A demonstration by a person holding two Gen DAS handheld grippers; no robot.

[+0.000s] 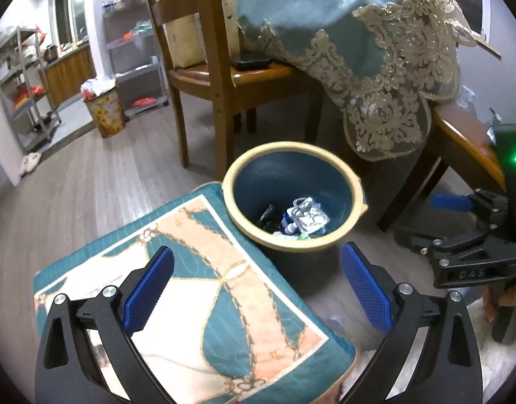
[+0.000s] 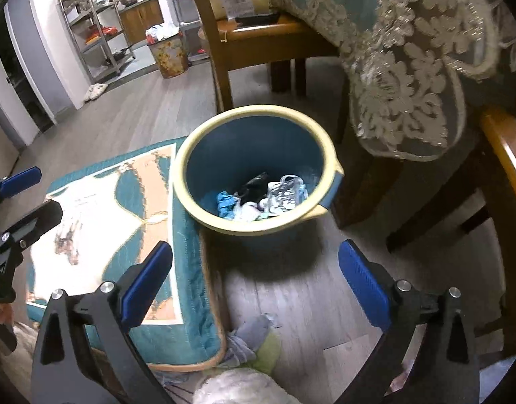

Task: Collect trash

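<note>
Two tools hover above the floor with their blue pads spread wide and nothing between them: the left tool (image 1: pixel 258 289) hangs over a teal patterned cushion (image 1: pixel 204 296), and the right tool (image 2: pixel 256 286) hangs over bare grey floorboards (image 2: pixel 301 303) just beside that cushion's edge. Ahead of both stands a blue wastebasket (image 2: pixel 254 168) with a cream rim, upright on the floor and touching the cushion's far corner. Trash already lies at its bottom: a clear plastic blister pack (image 1: pixel 308 215) on top, a crumpled light-blue scrap (image 2: pixel 226 202) to one side, and a dark wrapper (image 2: pixel 254 185) between them. More litter lies on the floor close under the right tool, a wad of grey-blue and green paper (image 2: pixel 251 340) against the cushion's near corner, with a white fluffy lump (image 2: pixel 241 387) below it. Behind the wastebasket a wooden chair (image 1: pixel 217 77) stands partly under a worktop draped in a teal cloth with lace trim (image 1: pixel 386 77). Far off, a floral bin (image 1: pixel 104 114) sits near metal shelving (image 1: pixel 25 84).
</note>
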